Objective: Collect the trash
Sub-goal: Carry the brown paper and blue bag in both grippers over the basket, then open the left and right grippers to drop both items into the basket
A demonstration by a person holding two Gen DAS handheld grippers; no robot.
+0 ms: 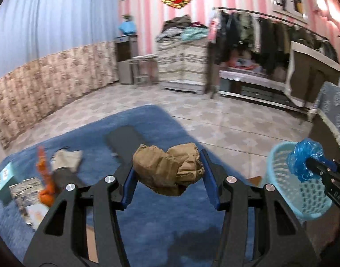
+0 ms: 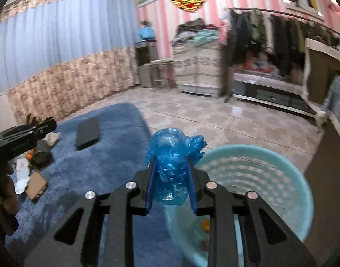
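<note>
Your left tongs [image 1: 167,173] clamped on crumpled brown paper [image 1: 167,170], right tongs [image 2: 171,178] on a blue plastic bag [image 2: 173,155] beside the basket [image 2: 299,173].

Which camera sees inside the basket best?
The right wrist view: it looks down into the basket, showing its inner wall and orange bits at the bottom. The left wrist view shows only the basket's side and rim at the picture's right edge.
</note>
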